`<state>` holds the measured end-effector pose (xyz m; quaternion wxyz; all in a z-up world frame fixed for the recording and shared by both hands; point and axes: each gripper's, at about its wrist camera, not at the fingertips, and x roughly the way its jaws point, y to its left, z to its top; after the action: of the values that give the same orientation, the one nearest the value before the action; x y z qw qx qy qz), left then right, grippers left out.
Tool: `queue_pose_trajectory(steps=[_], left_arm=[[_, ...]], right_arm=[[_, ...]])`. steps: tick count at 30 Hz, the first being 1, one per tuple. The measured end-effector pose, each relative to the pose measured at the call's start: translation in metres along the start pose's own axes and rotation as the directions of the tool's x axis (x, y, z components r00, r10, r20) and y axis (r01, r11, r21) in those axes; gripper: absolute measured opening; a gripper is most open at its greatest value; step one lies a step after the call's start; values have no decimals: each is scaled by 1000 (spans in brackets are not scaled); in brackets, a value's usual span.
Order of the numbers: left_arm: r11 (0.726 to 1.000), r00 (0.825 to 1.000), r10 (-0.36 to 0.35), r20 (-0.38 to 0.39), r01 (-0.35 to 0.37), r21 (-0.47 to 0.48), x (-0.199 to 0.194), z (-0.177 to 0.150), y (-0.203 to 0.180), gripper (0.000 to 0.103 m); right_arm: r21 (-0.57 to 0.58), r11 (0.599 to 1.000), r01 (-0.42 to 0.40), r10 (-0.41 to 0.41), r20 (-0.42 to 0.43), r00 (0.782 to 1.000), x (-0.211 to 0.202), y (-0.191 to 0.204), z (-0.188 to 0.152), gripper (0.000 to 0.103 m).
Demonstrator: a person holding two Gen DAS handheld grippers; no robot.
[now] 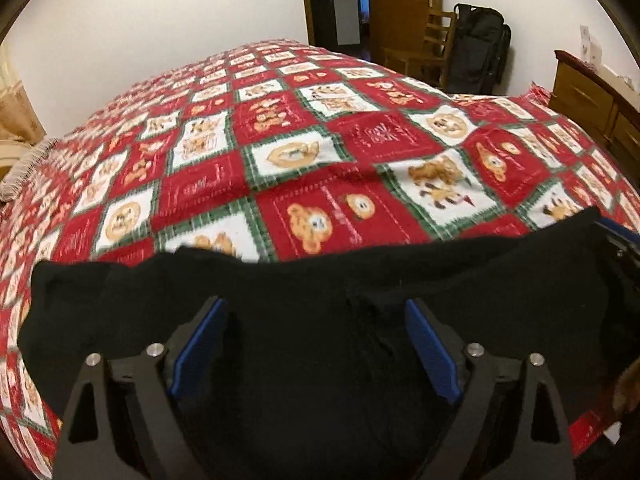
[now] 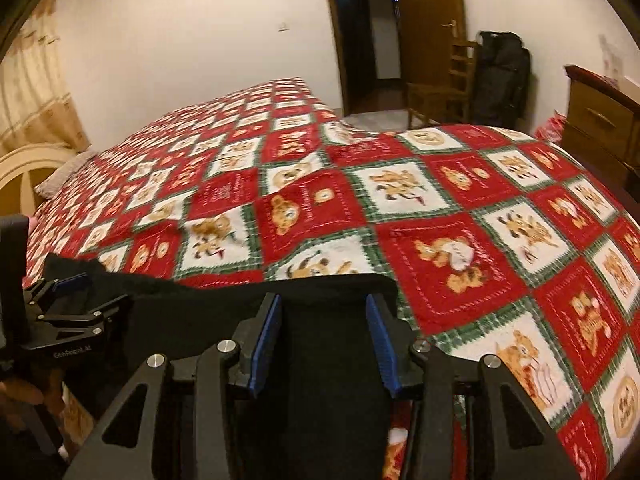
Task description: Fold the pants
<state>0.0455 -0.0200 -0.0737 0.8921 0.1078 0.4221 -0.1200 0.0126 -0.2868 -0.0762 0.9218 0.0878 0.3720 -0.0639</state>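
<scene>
Black pants [image 1: 304, 276] lie bunched across the near edge of a bed with a red, white and green teddy-bear quilt [image 1: 320, 140]. My left gripper [image 1: 316, 304] hangs over the middle of the cloth, jaws wide apart, blue pads bare. In the right wrist view the pants [image 2: 192, 304] run leftward as a strip, and my right gripper [image 2: 324, 300] sits over their right end. Its jaws are partly apart with dark fabric between them, and the pads do not press on it. The left gripper [image 2: 70, 284] shows at the strip's left end. A blue corner of the right gripper [image 1: 616, 228] peeks in at the right.
The quilt [image 2: 440, 220] stretches far beyond the pants. A wooden dresser [image 2: 600, 124] stands to the right of the bed. A wooden chair [image 1: 432, 40], a black bag [image 1: 480, 48] and an open door [image 1: 400, 4] are at the far wall. Pillow and headboard [image 2: 28, 168] are on the left.
</scene>
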Motion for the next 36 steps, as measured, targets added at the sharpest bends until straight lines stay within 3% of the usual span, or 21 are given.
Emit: queue_pose_trajectory(steps=[2,5,7,9,12,15,17,22,25,28,29,30,32,36], left_arm=[[1000,1000,-4,4,4,14,3,5,-1,97],[998,998,-63,17,63,-14,-6,13,14,97],[996,996,-75,43,77,-38,-14,16,25,97],[996,996,-61,70,65,-60,-23,18,39,97],[994,996,-26,85,35,-105,-33,14,66,97],[987,997,31,67,-20,-162,-36,0,95,97],[979,997,63,54,-51,-199,-37,-10,113,97],[948,988,148,52,-127,-294,-46,-36,161,97],[913,977,213,6,-197,-357,-42,-48,188,97],[882,972,233,-35,-227,-413,-38,-52,203,97],[877,971,238,-38,-231,-421,-38,-52,204,97],[876,968,246,-38,-239,-419,-38,-50,204,97],[877,959,279,-43,-272,-396,-37,-49,202,97],[873,935,348,-67,-349,-341,-36,-50,198,97]], right_arm=[[24,999,27,-29,47,998,-19,2,-1,45],[-81,986,-147,156,114,981,-48,27,-10,45],[-192,940,-283,299,56,953,-50,56,-22,45],[-280,878,-388,393,-43,919,-42,87,-36,45],[-407,808,-427,406,-143,903,-26,130,-56,37],[-416,766,-491,440,-218,871,-9,153,-65,34],[-456,749,-480,414,-243,877,1,167,-74,34],[-473,747,-467,409,-227,884,5,173,-75,36],[-463,758,-459,411,-208,888,-1,171,-71,36],[-388,794,-468,470,-96,878,-21,160,-48,36],[-366,811,-456,469,-59,881,-25,158,-39,39],[-335,836,-435,454,-23,891,-26,155,-29,53],[-272,864,-424,440,-1,898,-21,152,-17,65],[-218,896,-388,379,-81,922,9,161,-21,65]])
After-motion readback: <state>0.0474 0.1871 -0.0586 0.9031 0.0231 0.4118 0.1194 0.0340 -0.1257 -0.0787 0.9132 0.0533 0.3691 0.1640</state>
